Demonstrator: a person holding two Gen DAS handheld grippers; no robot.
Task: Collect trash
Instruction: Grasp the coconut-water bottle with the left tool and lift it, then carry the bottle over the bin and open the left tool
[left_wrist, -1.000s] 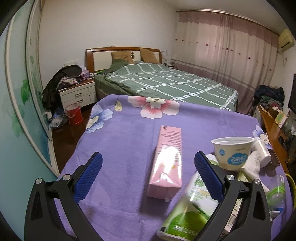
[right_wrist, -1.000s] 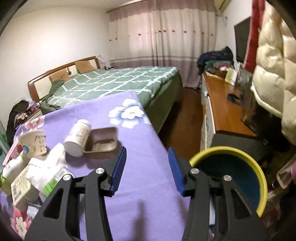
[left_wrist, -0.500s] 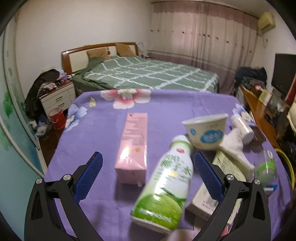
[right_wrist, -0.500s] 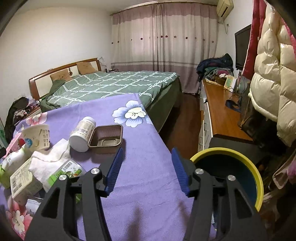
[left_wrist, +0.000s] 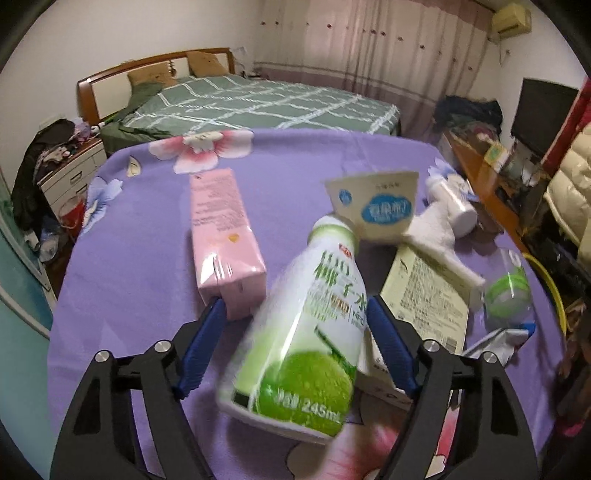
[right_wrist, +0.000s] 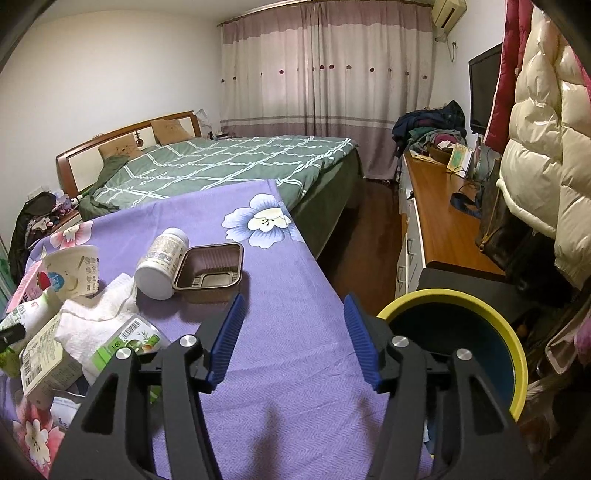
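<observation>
Your left gripper (left_wrist: 295, 332) has its jaws spread wide around the green and white bottle (left_wrist: 306, 332), which lies on the purple cloth (left_wrist: 129, 295) between the blue pads, which are not pressing it. A pink carton (left_wrist: 221, 236) lies just left of it. Your right gripper (right_wrist: 295, 339) hangs released over bare cloth, beside the yellow-rimmed bin (right_wrist: 517, 354).
</observation>
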